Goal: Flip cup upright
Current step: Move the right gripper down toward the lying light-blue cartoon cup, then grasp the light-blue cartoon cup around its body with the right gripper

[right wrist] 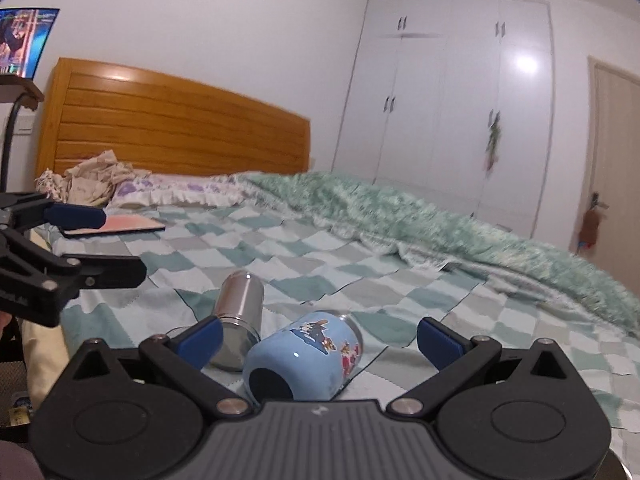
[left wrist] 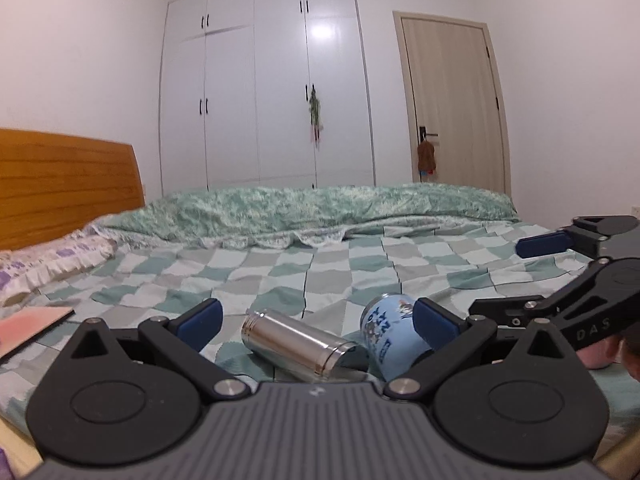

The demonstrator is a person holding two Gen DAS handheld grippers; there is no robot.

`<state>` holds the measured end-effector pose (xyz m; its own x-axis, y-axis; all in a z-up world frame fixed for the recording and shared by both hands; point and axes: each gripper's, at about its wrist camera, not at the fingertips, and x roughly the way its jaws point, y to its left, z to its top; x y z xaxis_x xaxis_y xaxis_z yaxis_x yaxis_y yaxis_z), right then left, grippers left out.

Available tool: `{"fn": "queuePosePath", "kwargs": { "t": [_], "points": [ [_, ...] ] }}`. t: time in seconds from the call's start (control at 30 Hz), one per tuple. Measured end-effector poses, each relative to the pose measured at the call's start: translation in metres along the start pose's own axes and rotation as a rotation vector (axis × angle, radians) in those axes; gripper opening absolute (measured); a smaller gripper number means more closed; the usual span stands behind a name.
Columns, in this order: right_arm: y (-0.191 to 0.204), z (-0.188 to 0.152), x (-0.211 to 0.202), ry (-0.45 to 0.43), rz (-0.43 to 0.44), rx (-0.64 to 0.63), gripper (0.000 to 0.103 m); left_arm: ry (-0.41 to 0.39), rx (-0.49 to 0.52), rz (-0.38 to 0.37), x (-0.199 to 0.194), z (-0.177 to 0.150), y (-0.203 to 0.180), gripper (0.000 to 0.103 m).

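Two grippers are hovering wide open, gripping nothing. Between the spread fingers of the right gripper (right wrist: 320, 338), a light-blue cartoon-printed cup (right wrist: 304, 354) is lying on its side on the green-and-white checked bedsheet (right wrist: 360, 264). Touching it, a cylindrical stainless-steel flask (right wrist: 240, 316) is lying too, framed with the cup by the left gripper (left wrist: 318, 318). Farther off, a pink-covered tablet (right wrist: 120, 225) is resting near the slatted wooden headboard (right wrist: 180, 124).
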<state>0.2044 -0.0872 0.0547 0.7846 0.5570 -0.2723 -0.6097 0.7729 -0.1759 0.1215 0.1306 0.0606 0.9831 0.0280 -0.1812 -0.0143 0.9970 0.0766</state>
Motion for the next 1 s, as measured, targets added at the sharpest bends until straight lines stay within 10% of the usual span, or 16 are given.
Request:
{"fn": "queuePosePath", "kwargs": {
  "t": [0.5,1.0],
  "points": [
    [-0.046,0.014,0.135,0.185,0.219,0.009,0.103,0.205,-0.029,-0.102,0.099,-0.011,0.037,0.103],
    [-0.055,0.012,0.195,0.623,0.241,0.3,0.103,0.311,0.027,-0.195,0.136,-0.016,0.036,0.103]
  ]
}}
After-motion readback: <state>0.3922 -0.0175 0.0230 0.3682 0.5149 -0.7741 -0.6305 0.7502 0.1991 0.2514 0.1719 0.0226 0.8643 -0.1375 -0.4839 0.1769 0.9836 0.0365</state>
